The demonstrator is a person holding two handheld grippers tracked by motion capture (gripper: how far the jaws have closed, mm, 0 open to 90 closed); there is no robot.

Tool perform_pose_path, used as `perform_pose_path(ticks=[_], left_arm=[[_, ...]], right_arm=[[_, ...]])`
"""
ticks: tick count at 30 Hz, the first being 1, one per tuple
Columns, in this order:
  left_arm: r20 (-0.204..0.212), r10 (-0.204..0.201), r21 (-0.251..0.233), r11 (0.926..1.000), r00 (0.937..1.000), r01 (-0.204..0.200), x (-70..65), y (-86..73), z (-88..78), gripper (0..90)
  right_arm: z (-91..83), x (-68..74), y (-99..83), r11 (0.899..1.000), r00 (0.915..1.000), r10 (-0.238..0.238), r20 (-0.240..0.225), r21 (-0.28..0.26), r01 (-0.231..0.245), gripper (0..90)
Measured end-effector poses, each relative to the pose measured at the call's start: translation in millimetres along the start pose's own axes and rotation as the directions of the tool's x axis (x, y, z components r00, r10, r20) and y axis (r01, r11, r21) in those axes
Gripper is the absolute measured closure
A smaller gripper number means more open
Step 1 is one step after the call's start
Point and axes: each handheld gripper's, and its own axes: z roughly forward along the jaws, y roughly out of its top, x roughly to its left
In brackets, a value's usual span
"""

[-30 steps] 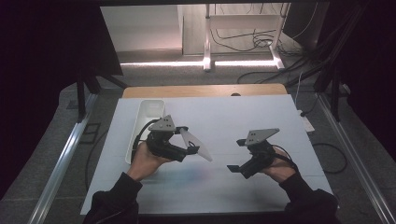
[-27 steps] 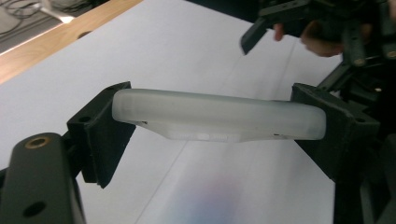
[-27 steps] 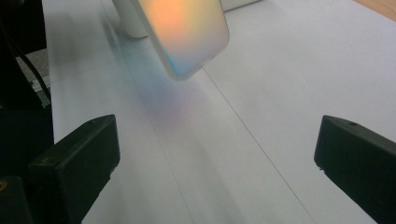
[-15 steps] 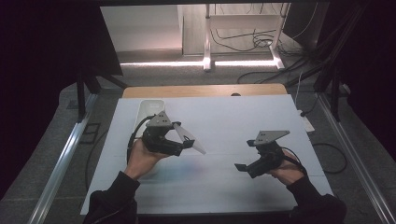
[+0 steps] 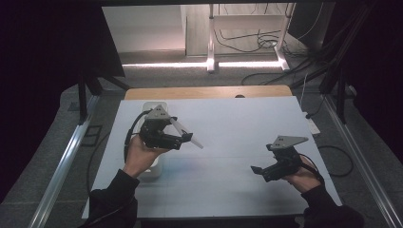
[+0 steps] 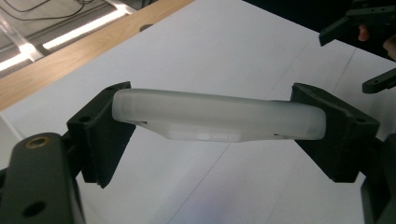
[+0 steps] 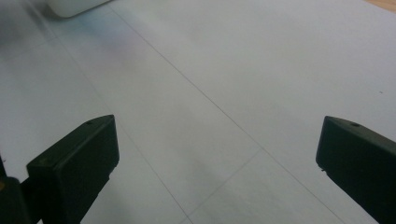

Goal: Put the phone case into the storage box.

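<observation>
A person's left hand holds my left gripper (image 5: 184, 138) above the left part of the white table (image 5: 237, 118). It is shut on a long translucent white plastic piece (image 5: 188, 134), which sticks out to the right. In the left gripper view the plastic piece (image 6: 219, 116) spans crosswise between the two black pads (image 6: 102, 126), clamped at both ends. My right gripper (image 5: 258, 170) is low over the table's right front, held in the other hand. Its jaws stand wide apart in the right gripper view (image 7: 215, 140), with bare table between them.
A long white tray (image 5: 153, 107) lies along the table's left side, partly under the left hand; its corner shows as the tray (image 7: 74, 5) in the right gripper view. A wooden strip (image 5: 209, 91) borders the far edge. Cables and a metal frame lie beyond.
The right gripper has slid to the right and toward the near edge, staying open. The left gripper has kept its hold on the plastic piece and barely moved.
</observation>
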Motion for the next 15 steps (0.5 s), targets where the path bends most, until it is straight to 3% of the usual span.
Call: perform_pose_path(ticks=[10, 15], left_arm=[[-0.055, -0.035, 0.002, 0.9994, 0.9979, 0.035, 12.8, 4.8, -16.1, 17.3], [-0.088, -0.059, 0.000, 0.9982, 0.9944, 0.060, 21.8, 4.5, -24.8, 17.2]], right_arm=[[-10.3, -3.0, -10.6, 0.999, 0.9968, 0.033, 0.073, 0.003, -0.033, 0.0], [-15.7, -5.8, -19.6, 0.997, 0.9916, 0.071, 0.108, 0.013, -0.073, 0.0]])
